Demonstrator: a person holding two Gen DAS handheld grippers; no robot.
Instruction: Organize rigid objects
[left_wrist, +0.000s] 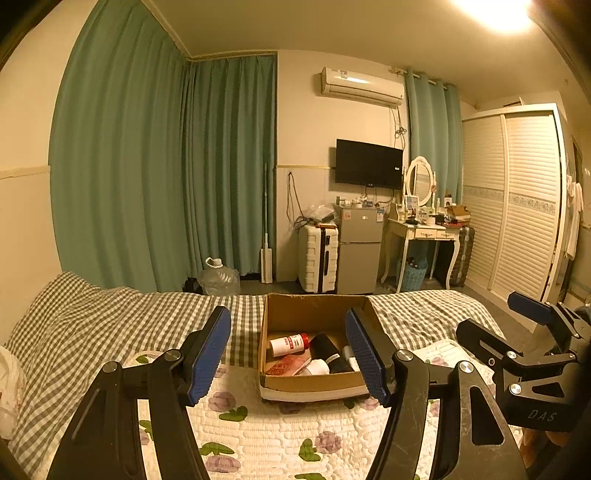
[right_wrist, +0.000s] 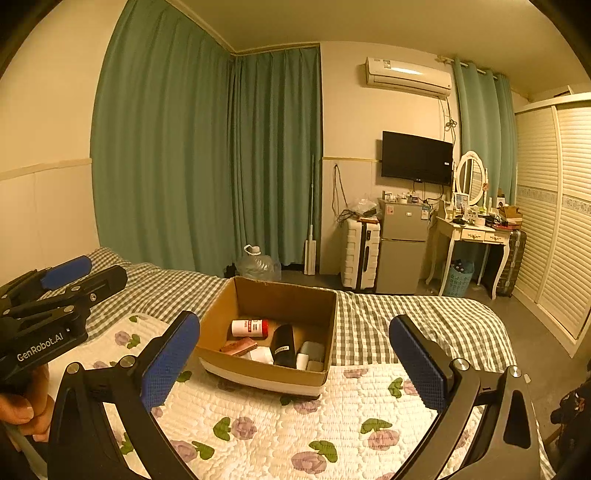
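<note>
Left gripper (left_wrist: 291, 354) and right gripper (right_wrist: 295, 363) both spread empty facing the cardboard box (right_wrist: 284, 295).

The open brown cardboard box (left_wrist: 317, 354) (right_wrist: 273, 332) on the bed is viewed closely, slightly downward, from both wrists: left-of-box and right-of-box vantages.

Home bedroom, checked bed (left_wrist: 92, 325), wall television (left_wrist: 368, 163), dressing table (left_wrist: 424, 230), wardrobe (left_wrist: 517, 199)

Left gripper (left_wrist: 291, 356) and right gripper (right_wrist: 295, 363) hover level, fingers spread, empty.
</note>
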